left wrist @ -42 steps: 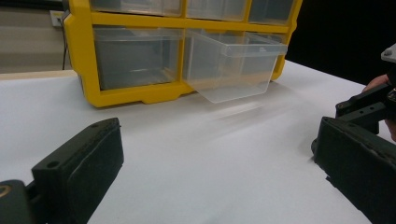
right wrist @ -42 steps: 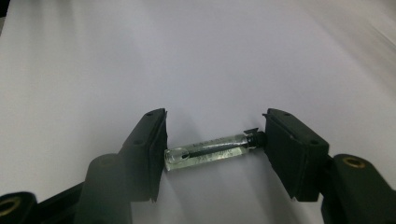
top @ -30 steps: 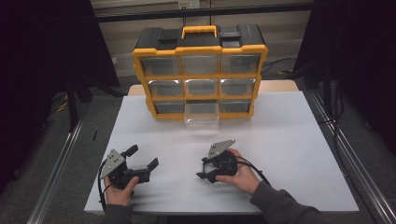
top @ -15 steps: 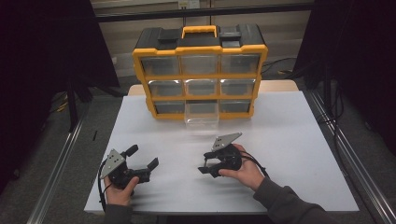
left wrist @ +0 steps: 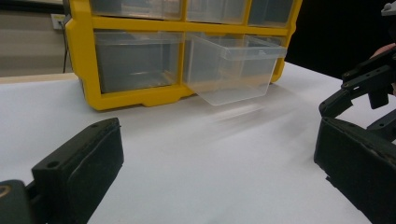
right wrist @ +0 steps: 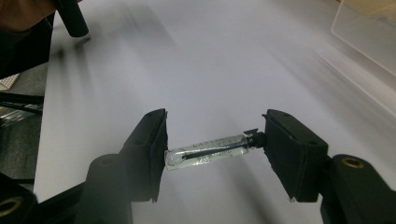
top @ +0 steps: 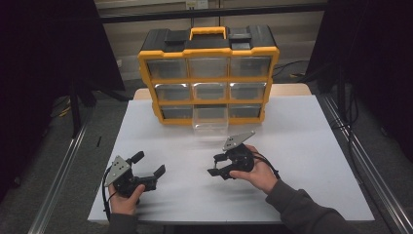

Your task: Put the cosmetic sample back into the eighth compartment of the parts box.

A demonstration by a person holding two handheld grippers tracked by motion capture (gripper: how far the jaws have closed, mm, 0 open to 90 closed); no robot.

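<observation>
High view: a yellow and black organizer with three rows of clear drawers stands at the far side of the white table. The middle drawer of its bottom row is pulled out toward the person. The left gripper sits near the table's front edge in the left hand, its jaws spread wide with nothing between them. The right gripper is held in the right hand off to the left gripper's right, just in front of the pulled-out drawer, its jaws pointing toward the left gripper.

Left gripper view: the jaws stand far apart at the two bottom corners, with bare table between. Ahead of them is the organizer, and its open drawer juts out and tilts slightly down. The right gripper shows at the right edge, beyond the right-hand jaw.

Right gripper view: the jaws clamp a small clear vial endwise, its rounded end against the left pad and its dark cap against the right. It hangs above the table. The drawer's corner lies ahead at upper right, and the left gripper's jaw tip at upper left.
</observation>
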